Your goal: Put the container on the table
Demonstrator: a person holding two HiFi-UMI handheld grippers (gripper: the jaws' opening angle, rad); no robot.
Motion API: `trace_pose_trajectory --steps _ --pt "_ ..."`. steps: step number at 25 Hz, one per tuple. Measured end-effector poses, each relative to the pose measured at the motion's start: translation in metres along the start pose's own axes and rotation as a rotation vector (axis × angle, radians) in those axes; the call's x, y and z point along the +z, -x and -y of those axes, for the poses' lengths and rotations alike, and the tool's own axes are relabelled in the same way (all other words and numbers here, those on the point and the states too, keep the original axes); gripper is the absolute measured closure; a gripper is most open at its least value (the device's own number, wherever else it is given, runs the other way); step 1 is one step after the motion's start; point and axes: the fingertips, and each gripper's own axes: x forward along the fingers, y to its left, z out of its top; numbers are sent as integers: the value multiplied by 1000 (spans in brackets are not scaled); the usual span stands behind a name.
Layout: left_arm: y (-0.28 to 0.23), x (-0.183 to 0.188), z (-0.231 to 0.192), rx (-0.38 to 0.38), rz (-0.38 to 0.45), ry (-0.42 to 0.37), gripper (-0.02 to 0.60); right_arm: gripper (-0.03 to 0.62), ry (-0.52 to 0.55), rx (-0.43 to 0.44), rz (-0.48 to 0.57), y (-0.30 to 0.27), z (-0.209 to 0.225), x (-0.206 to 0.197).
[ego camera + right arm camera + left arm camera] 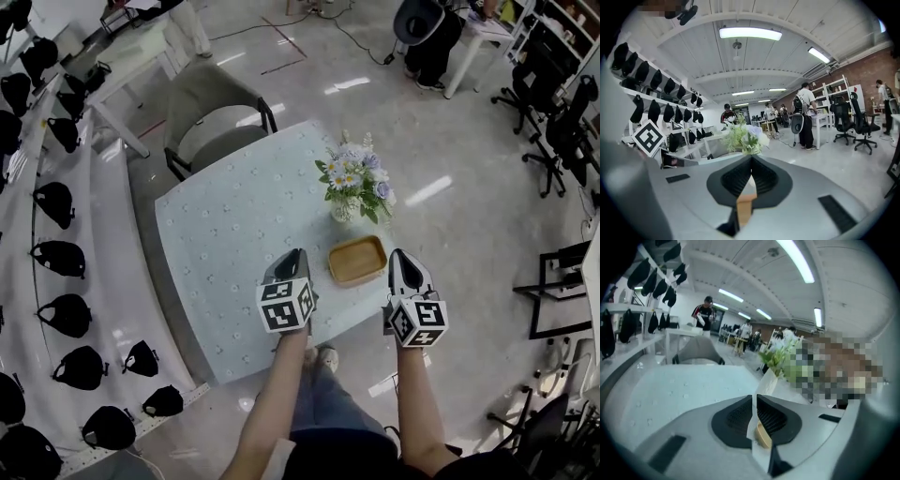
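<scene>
My left gripper (292, 255) and right gripper (401, 255) both have their jaws pinched together on nothing, one on either side of the wooden container (357, 260). The container rests flat on the table (225, 244) near its front right edge, just before the flower vase (347, 208). It already lies where the task wants it, so I judge no grasp is needed.

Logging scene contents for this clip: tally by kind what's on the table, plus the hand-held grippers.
Wooden container: 1
Vase of flowers: 1
Hand-held gripper: 2, left and right
Total: 4
</scene>
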Motion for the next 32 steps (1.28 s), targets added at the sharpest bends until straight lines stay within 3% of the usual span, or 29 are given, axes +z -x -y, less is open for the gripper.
trace_pose_trajectory --steps 10,16,21,32 --pt "130 137 14 -103 464 -247 563 595 32 52 235 34 -62 102" --pt "193 179 22 -99 631 -379 569 595 87 70 348 59 -86 149" --pt "217 194 23 -92 696 -437 569 595 126 60 390 72 -93 164" --pt "218 182 23 -113 669 -421 571 597 129 -11 365 94 -78 153"
